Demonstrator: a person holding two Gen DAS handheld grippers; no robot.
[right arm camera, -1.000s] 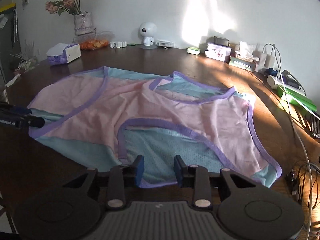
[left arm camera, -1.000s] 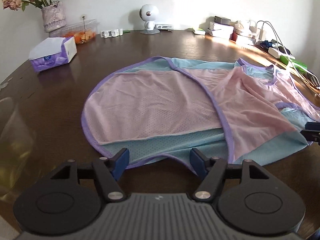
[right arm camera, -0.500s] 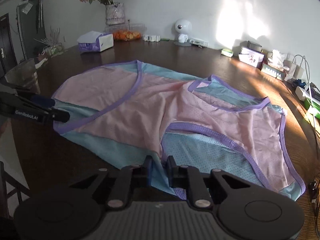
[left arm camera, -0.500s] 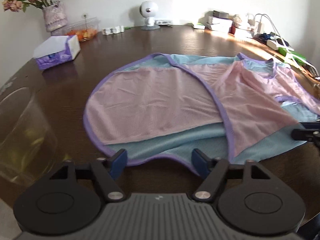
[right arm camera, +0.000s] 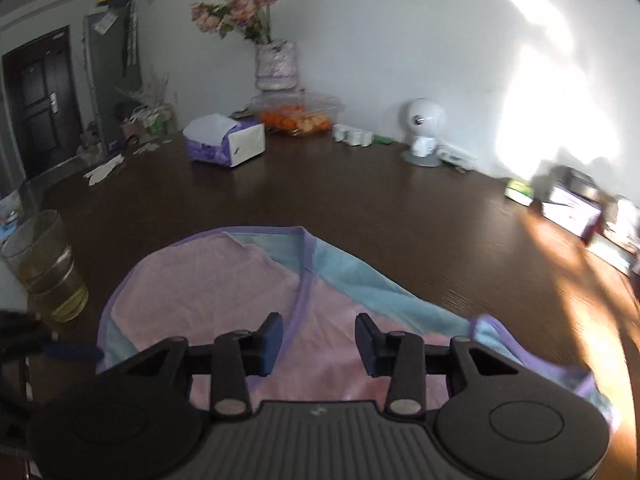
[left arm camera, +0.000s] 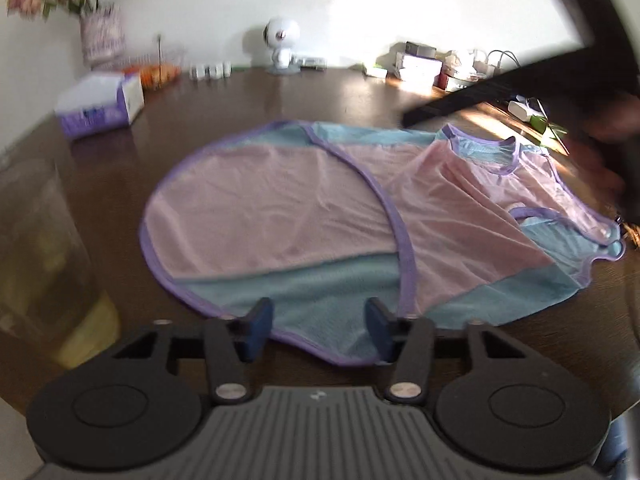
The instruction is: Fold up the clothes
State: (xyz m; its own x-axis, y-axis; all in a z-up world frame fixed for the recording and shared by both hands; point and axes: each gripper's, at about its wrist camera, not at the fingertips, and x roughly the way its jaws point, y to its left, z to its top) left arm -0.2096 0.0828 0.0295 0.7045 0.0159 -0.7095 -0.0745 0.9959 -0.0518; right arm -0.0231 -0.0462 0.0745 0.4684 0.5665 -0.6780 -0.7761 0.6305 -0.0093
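A pink and light-blue garment (left arm camera: 320, 216) with purple binding is lying spread across the dark wooden table (left arm camera: 320, 96), mostly flat, with loose folds bunching toward its right end. The left gripper (left arm camera: 319, 322) is hanging low over the near hem, its jaws partly apart and closing, the blue edge lying between and under the fingertips but not visibly pinched; it is holding nothing yet. The right gripper (right arm camera: 319, 342) is hovering above the middle of the cloth, jaws partly apart and opening, with nothing between them; in the left wrist view it is showing as a dark blurred shape (left arm camera: 500, 92) over the far right of the fabric. Risks, as judged from here: the left pads are closing on a thin mesh edge lying flat on the wood, so they are likely catching only one layer, or sliding off the binding altogether, leaving the fold lopsided. The slick fabric is also prone to dragging as one piece when pulled. A glass of yellowish liquid (right arm camera: 48, 268) is standing close to the garment's left edge, just beside the left tool; a sweeping lift or a dragged hem is liable to tip it and soak the cloth. Cables and chargers (left arm camera: 524, 108) along the far right edge are sitting within reach of a wide swing by the right hand.
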